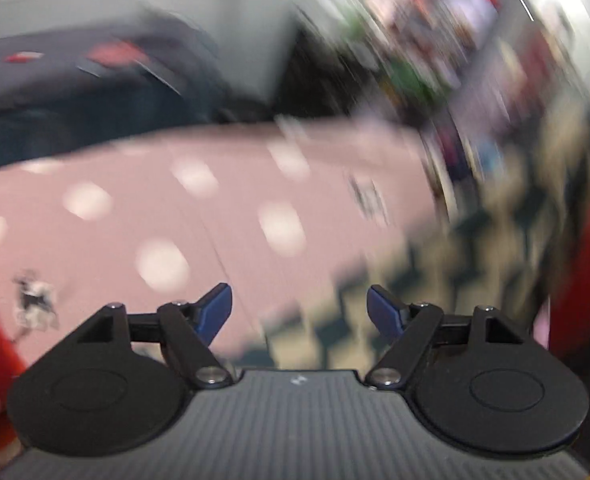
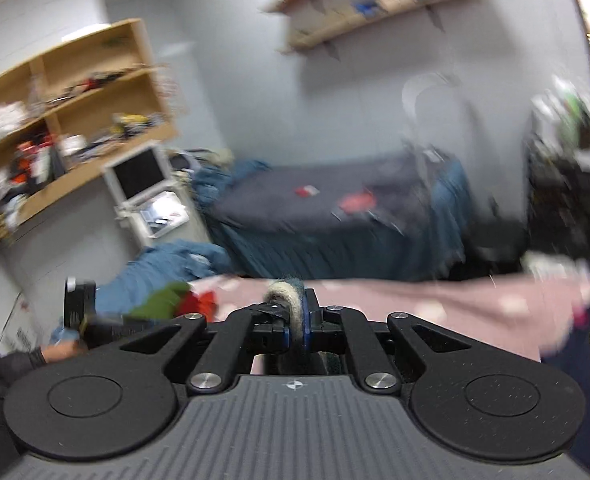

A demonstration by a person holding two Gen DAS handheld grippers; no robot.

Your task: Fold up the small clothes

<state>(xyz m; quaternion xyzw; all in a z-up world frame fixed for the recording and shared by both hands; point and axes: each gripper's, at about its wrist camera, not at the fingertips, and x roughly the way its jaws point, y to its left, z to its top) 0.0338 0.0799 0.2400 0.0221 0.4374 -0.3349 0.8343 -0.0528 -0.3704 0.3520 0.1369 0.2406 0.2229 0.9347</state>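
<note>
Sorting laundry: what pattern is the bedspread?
Pink bedspread with pale spots, clearest in the left wrist view.

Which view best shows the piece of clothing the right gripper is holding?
The right wrist view: the right gripper is shut on a folded edge of grey-and-dark knit cloth, sharp and centred. The left wrist view shows none of it, only the open left gripper over the blurred pink spotted sheet.

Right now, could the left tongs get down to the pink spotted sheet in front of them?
Probably yes. The left tongs stand open with nothing between them, and the pink spotted sheet lies bare just ahead. The view is blurred, so smaller obstacles might not show.
</note>
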